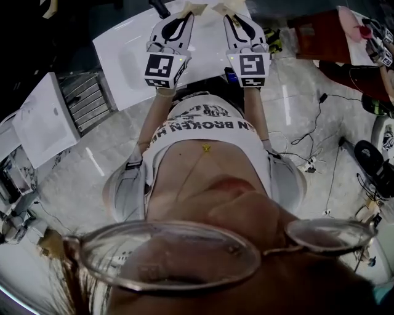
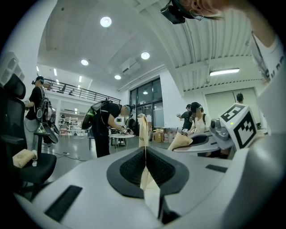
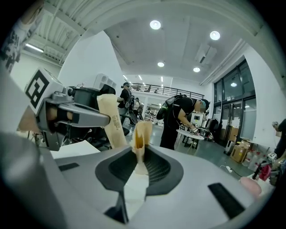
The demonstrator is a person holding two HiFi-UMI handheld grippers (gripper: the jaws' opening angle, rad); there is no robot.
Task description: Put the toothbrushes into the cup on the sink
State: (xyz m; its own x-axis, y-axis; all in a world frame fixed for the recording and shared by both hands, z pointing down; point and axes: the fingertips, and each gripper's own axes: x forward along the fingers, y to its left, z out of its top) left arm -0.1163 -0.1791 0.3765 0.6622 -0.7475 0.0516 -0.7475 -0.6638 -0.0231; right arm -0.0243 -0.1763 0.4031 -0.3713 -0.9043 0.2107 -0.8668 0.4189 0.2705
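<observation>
No toothbrush or cup shows in any view. In the head view both grippers are held side by side in front of the person's chest, above the near edge of a white sink [image 1: 126, 55]. My left gripper [image 1: 191, 8] is shut, its tan pads pressed together with nothing between them [image 2: 143, 129]. My right gripper [image 1: 222, 8] is likewise shut and empty [image 3: 142, 134]. Each gripper view points level into the room and shows the other gripper alongside: the right gripper [image 2: 181, 142], the left gripper [image 3: 111, 121].
A second white basin [image 1: 38, 123] and a metal grille [image 1: 86, 101] lie at the left. Cables [image 1: 308, 157] trail over the floor at the right. A person in black [image 2: 103, 127] bends over a table across the room; a black chair [image 2: 24, 156] stands at the left.
</observation>
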